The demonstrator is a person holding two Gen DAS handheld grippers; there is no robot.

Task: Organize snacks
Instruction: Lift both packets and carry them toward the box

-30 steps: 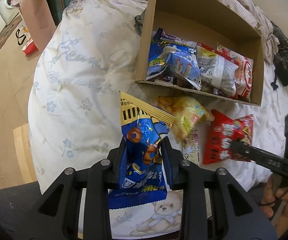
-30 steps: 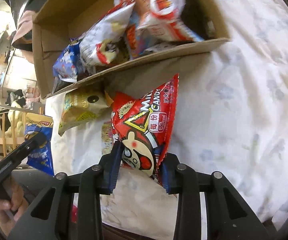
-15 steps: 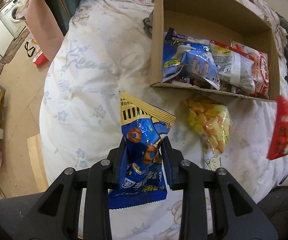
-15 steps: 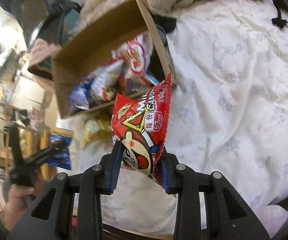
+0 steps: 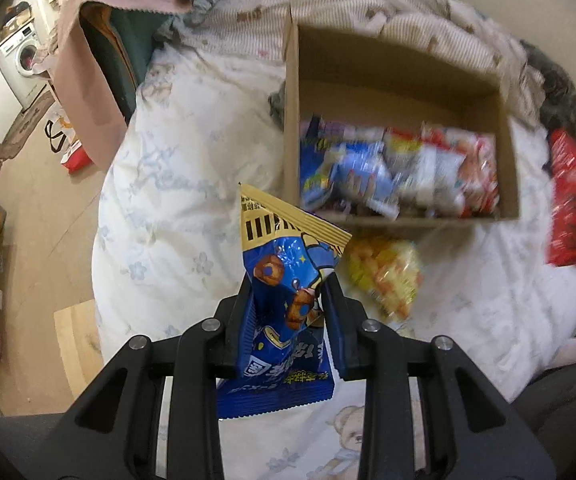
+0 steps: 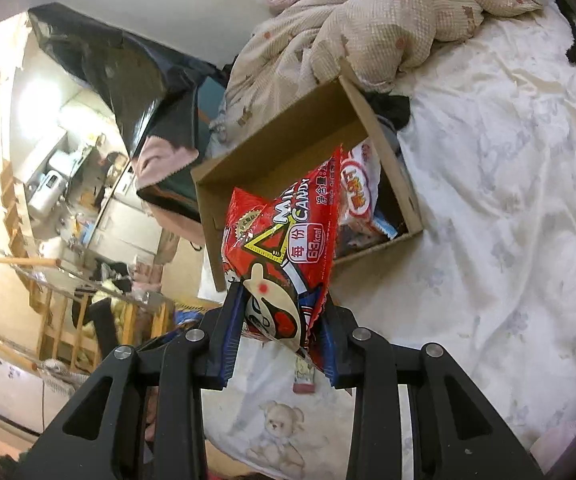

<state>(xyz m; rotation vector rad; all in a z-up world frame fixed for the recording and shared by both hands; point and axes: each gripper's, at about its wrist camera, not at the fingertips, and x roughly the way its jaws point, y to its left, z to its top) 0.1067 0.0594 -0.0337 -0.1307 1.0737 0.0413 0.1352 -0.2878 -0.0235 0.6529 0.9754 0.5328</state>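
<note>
Above the bed: both grippers were raised over the quilt, each holding a snack.
Left gripper: jaws pinched narrow on the blue bag low on its body, its gold-striped top standing up free.
Right gripper: jaws clamped narrow on the red bag at its lower end, in front of the box.
Blue bag look: glossy foil, ring-shaped biscuits printed on it, bottom seam hanging below the fingers.
Red bag look: shiny red film, "CANDY" lettering, a cartoon face near the grip.
Handling: both bags likely light, soft and slick; contents probably crushable, so a gentle pinch near a seam suits best.
Box: cardboard, on the bed, already lined with packets along its near wall.
Left on quilt: yellow bag, just beside the box, blurred.
</note>
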